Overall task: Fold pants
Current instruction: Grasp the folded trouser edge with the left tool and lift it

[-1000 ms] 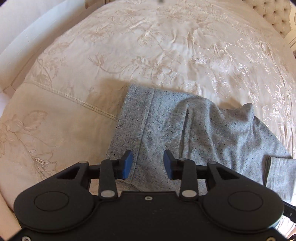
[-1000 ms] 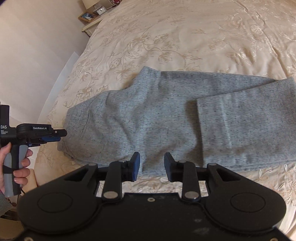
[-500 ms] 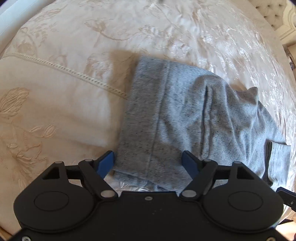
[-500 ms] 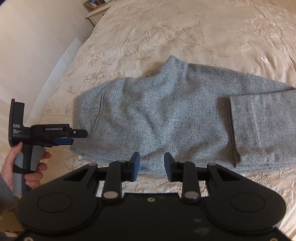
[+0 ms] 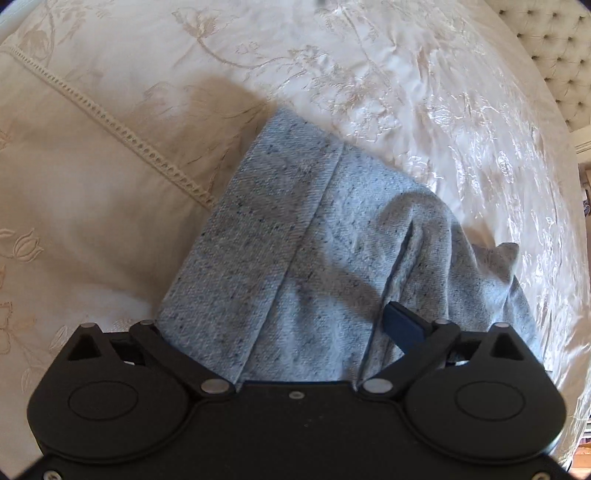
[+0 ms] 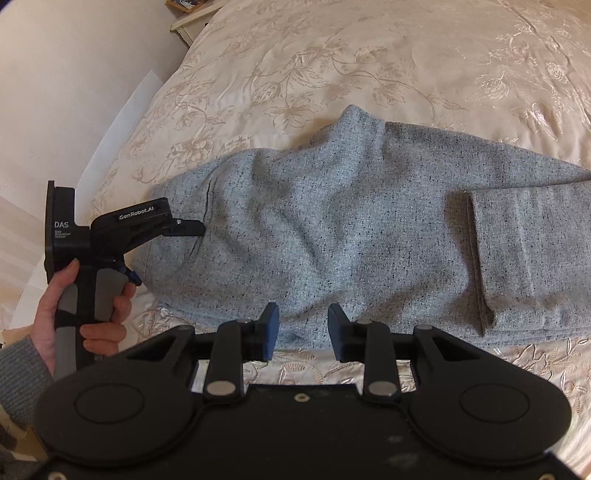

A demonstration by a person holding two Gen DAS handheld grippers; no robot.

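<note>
Grey speckled pants (image 6: 332, 236) are seen lying across a cream embroidered bedspread (image 6: 332, 66), with one leg end folded back at the right. At the left, the left gripper (image 6: 177, 230) is held by a hand (image 6: 79, 314) at the waistband (image 5: 251, 236); its jaws have just been opened wide and straddle the cloth without pressing it. Nearer, the right gripper (image 6: 303, 325) is held over the pants' near edge, jaws part open, nothing between them.

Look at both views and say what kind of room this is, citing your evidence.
Most likely a bedroom: grey pants lie on a bed with a cream floral-embroidered bedspread, a tufted headboard shows at one edge, and a small bedside table stands against the wall.
</note>
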